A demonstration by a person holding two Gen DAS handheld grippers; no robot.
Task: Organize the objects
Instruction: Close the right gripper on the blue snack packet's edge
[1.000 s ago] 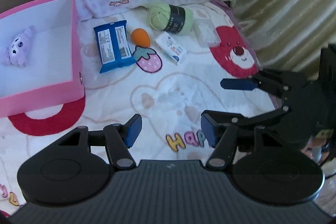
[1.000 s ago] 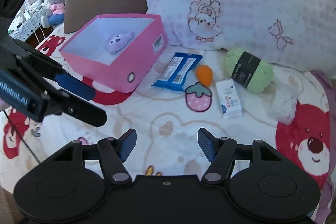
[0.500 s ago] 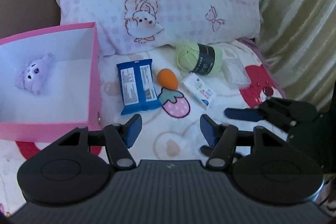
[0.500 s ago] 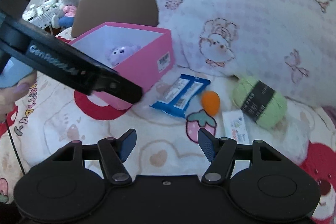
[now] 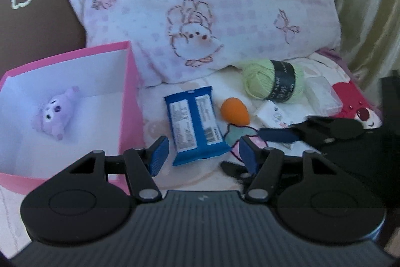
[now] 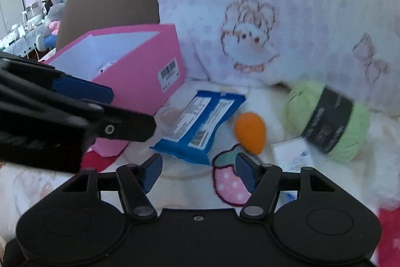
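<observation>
A pink box stands at the left with a purple plush toy inside. On the bed lie a blue wipes pack, an orange egg-shaped sponge, a green yarn ball, a small white tissue pack and a clear plastic case. My left gripper is open and empty, just before the blue pack. My right gripper is open and empty, close to the blue pack and the sponge.
A large pink-patterned pillow leans behind the objects. A brown cushion is at the back left. A curtain hangs at the right. The other gripper crosses each view: at the right and at the left.
Both grippers have moved forward and lower toward the blue pack and the sponge, so the objects look larger. Both stay open and empty.
</observation>
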